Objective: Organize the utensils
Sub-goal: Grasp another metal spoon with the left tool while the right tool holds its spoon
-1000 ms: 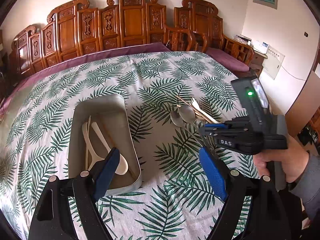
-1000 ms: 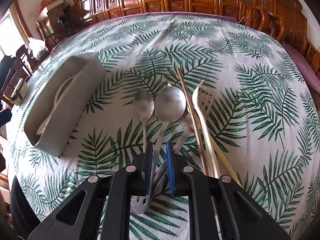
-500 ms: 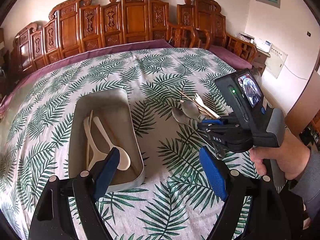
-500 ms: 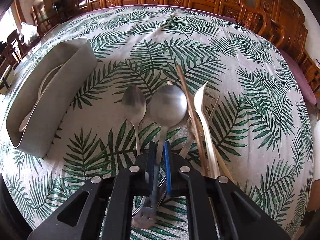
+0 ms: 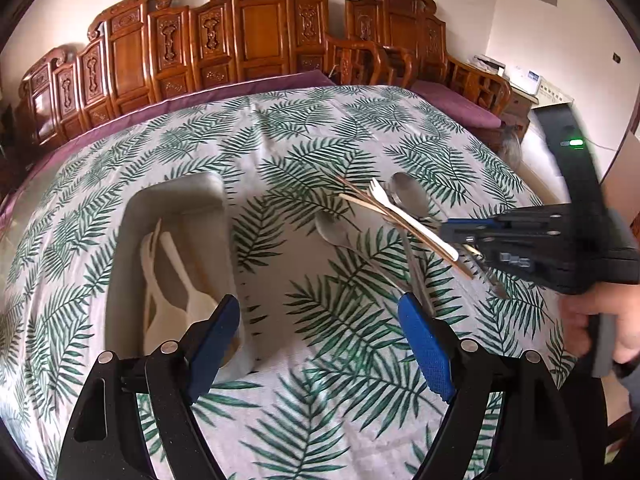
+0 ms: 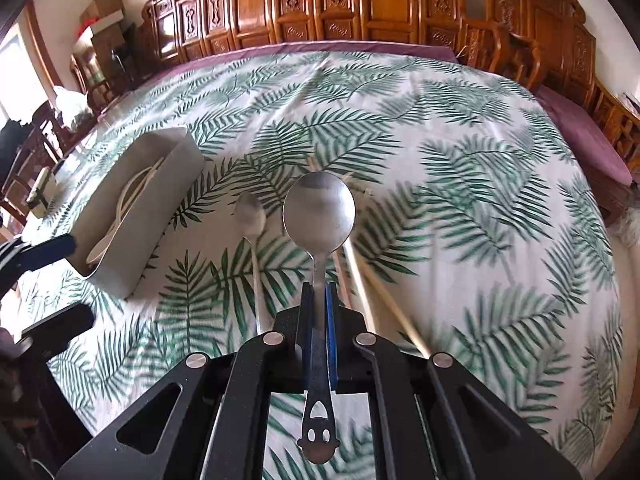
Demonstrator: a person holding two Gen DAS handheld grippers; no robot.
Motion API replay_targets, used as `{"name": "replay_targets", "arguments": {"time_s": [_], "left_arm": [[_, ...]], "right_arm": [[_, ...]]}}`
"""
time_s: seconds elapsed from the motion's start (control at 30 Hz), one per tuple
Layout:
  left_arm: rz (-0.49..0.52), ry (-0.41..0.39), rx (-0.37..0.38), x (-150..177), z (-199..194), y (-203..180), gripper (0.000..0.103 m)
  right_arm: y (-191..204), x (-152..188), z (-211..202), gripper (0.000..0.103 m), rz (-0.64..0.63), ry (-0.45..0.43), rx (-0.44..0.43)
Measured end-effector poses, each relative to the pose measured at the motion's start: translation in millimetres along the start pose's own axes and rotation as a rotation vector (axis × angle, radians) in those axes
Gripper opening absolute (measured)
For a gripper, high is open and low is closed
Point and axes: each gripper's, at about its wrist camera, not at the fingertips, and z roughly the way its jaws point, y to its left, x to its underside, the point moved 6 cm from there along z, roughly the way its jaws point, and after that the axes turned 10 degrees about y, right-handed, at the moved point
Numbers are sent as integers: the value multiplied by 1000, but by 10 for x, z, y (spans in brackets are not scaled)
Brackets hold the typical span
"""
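Observation:
My right gripper (image 6: 319, 300) is shut on the handle of a large steel spoon (image 6: 319, 212) and holds it lifted above the cloth, bowl forward. A smaller steel spoon (image 6: 251, 216), a pale fork (image 5: 384, 200) and chopsticks (image 6: 380, 284) lie on the cloth below. A grey tray (image 5: 132, 216) at the left holds white plastic utensils (image 5: 172, 280). My left gripper (image 5: 320, 328) is open and empty, hovering near the tray's near end. The right gripper (image 5: 472, 236) shows at the right in the left wrist view.
The table wears a white cloth with green palm leaves (image 5: 320, 128). Carved wooden chairs (image 5: 256, 32) line the far side. The tray (image 6: 136, 200) sits left of the loose utensils in the right wrist view.
My right gripper has lifted the large spoon off the cloth and out of the utensil pile. The left gripper has stayed open near the tray.

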Motion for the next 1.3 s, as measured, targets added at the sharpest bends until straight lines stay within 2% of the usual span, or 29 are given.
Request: {"name": "replay_targets", "arguments": {"time_s": [0.3, 0.5, 0.8, 0.97, 1.07, 1.2, 1.3], "left_arm": [[40, 31, 8, -97, 287, -356, 78], [43, 65, 3, -154, 508, -498, 76], [-26, 130, -33, -304, 894, -462, 57], [-55, 160, -47, -378, 1074, -460, 42], [-44, 185, -83, -358, 1159, -486, 34], [-47, 170, -118, -361, 1164, -468, 30], [-43, 168, -118, -358, 1154, -465, 20]], "right_arm": [[-404, 370, -366, 7, 35, -41, -6], [-583, 503, -421, 7, 47, -48, -1], [-634, 504, -378, 7, 58, -49, -27], [-620, 508, -379, 7, 57, -48, -33], [-637, 512, -383, 7, 66, -50, -38], [-658, 512, -388, 7, 70, -50, -41], [-656, 511, -390, 7, 71, -50, -41]]}}
